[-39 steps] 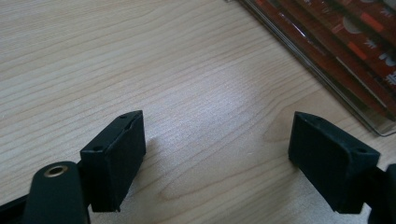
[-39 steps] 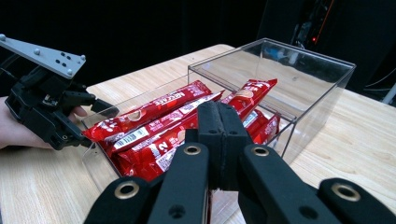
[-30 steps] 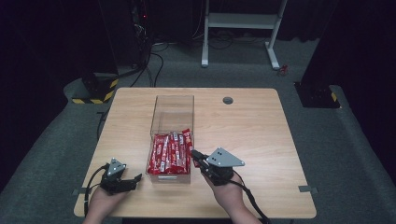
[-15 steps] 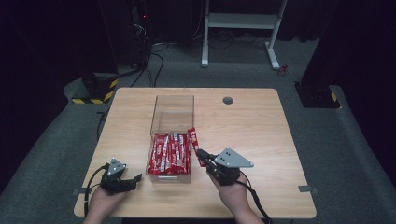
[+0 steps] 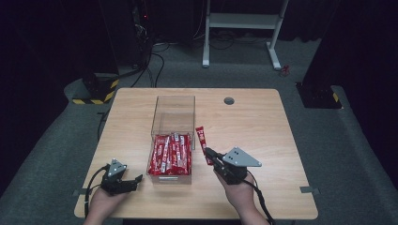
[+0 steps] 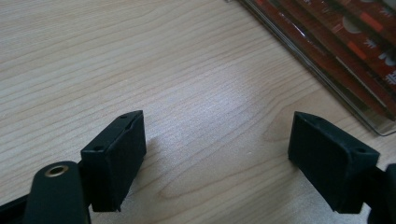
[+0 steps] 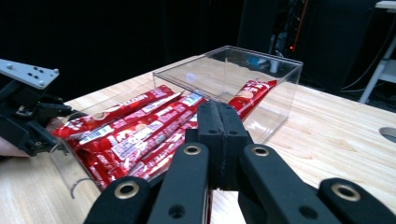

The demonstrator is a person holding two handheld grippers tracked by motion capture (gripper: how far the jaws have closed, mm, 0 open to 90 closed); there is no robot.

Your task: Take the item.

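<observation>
Lifted one sachet (image 5: 202,142) out of box (image 5: 172,112); it hangs beyond my right gripper (image 5: 209,154), clamped at its near end, long axis pointing away. Left gripper (image 5: 136,179) apart, idle, farther off.

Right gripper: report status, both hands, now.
Right gripper shut on red packet, beside clear box. Left gripper open over table. Nothing in the way.

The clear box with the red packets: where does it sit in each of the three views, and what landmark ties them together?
High view: clear box at table centre, red packets filling its near half.
Left gripper view: its corner at the upper right edge.
Right gripper view: box centre, beyond the shut right hand-held gripper.
Shared landmark: the packets inside.
</observation>
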